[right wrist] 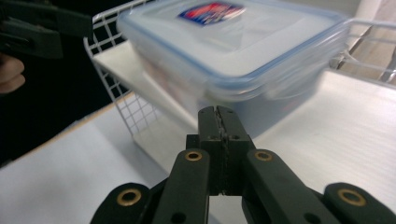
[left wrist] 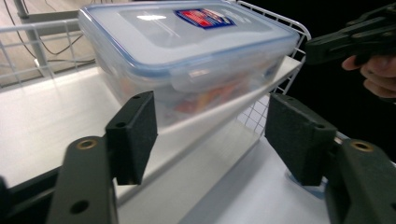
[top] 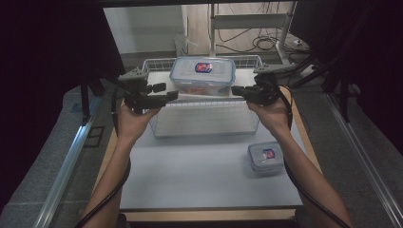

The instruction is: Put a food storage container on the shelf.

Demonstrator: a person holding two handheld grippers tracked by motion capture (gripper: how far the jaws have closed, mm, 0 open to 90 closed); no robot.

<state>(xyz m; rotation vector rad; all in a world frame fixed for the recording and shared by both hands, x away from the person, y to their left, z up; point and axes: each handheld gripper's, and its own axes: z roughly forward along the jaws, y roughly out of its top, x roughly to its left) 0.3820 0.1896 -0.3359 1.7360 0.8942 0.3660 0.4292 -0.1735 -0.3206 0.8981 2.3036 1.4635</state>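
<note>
A large clear container [top: 203, 73] with a blue-rimmed lid and a red-and-blue sticker stands on a white shelf [top: 204, 97] inside a wire basket [top: 157, 128]. My left gripper [top: 164, 92] hovers at the container's left side, jaws open with nothing between the pads. In the left gripper view the left gripper [left wrist: 210, 116] faces the container [left wrist: 187, 51] just ahead. My right gripper [top: 235, 90] sits at the container's right side, shut and empty. In the right gripper view the right gripper [right wrist: 219, 112] has its pads pressed together just short of the container [right wrist: 233, 51].
A small lidded container [top: 266, 156] with the same sticker lies on the grey table mat [top: 199, 175], near my right forearm. The wire basket's walls [left wrist: 261, 116] rise around the shelf. Dark curtains and metal frame rails flank the table.
</note>
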